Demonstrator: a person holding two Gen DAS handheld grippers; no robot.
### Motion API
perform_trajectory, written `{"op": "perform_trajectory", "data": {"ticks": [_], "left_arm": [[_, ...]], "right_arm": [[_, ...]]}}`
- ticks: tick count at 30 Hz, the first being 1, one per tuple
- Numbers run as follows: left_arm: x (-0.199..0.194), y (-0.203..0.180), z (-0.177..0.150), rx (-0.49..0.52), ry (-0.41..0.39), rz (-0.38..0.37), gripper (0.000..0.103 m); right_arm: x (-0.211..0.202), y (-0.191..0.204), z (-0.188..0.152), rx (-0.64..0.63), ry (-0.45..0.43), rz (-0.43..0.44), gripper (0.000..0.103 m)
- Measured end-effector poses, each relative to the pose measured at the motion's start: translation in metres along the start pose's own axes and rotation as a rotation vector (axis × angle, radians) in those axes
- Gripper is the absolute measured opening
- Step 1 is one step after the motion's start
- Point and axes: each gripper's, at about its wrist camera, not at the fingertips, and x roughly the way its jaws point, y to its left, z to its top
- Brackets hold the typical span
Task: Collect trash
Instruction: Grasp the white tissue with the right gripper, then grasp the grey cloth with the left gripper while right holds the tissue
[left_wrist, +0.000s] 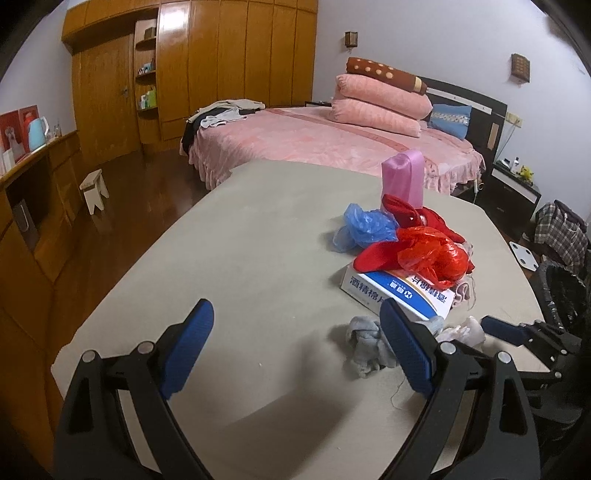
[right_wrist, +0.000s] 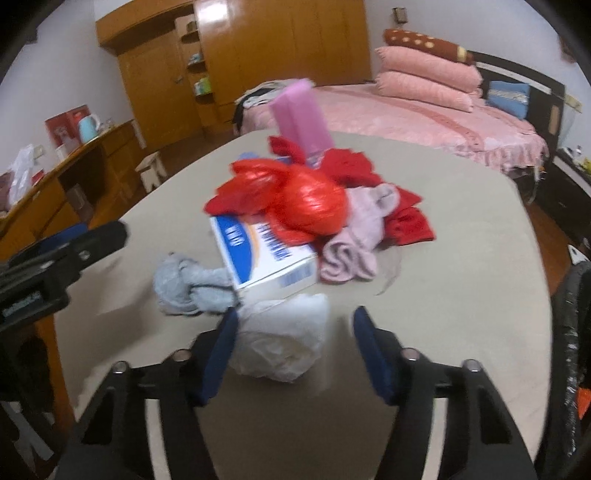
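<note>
1. My table (left_wrist: 240, 229) has a flat grey-tan top.
2. A white and blue box (right_wrist: 269, 254) lies on it.
3. A grey cloth (right_wrist: 184, 284) lies bunched up right beside the box.
4. A white crumpled bag (right_wrist: 284, 343) lies on the table near the box too.
5. A soft pink cloth (right_wrist: 354, 240) lies by the other side of the box.
6. A blue plastic bag (left_wrist: 364, 227) lies farther back.
7. A red cloth (right_wrist: 410, 221) lies there as well.
</note>
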Motion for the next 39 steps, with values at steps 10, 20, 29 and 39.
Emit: {"op": "perform_trajectory", "data": {"ticks": [10, 20, 29, 39], "left_arm": [[0.008, -0.018, -0.003, 0.011, 0.023, -0.028, 0.089], [0.027, -0.055, -0.014, 0.025, 0.08, -0.078, 0.089], [0.05, -0.065, -0.025, 0.003, 0.179, -0.125, 0.059], [0.041, -0.063, -0.021, -0.018, 0.153, -0.142, 0.044]], "right_arm": [[-0.015, -0.01, 0.001, 0.018, -0.018, 0.015, 0.037], [-0.035, -0.052, 0.006, 0.083, -0.054, -0.08, 0.037], [-0.035, -0.066, 0.002, 0.089, -0.049, -0.079, 0.037], [-0.038, -0.067, 0.002, 0.089, -0.059, -0.077, 0.037]]}}
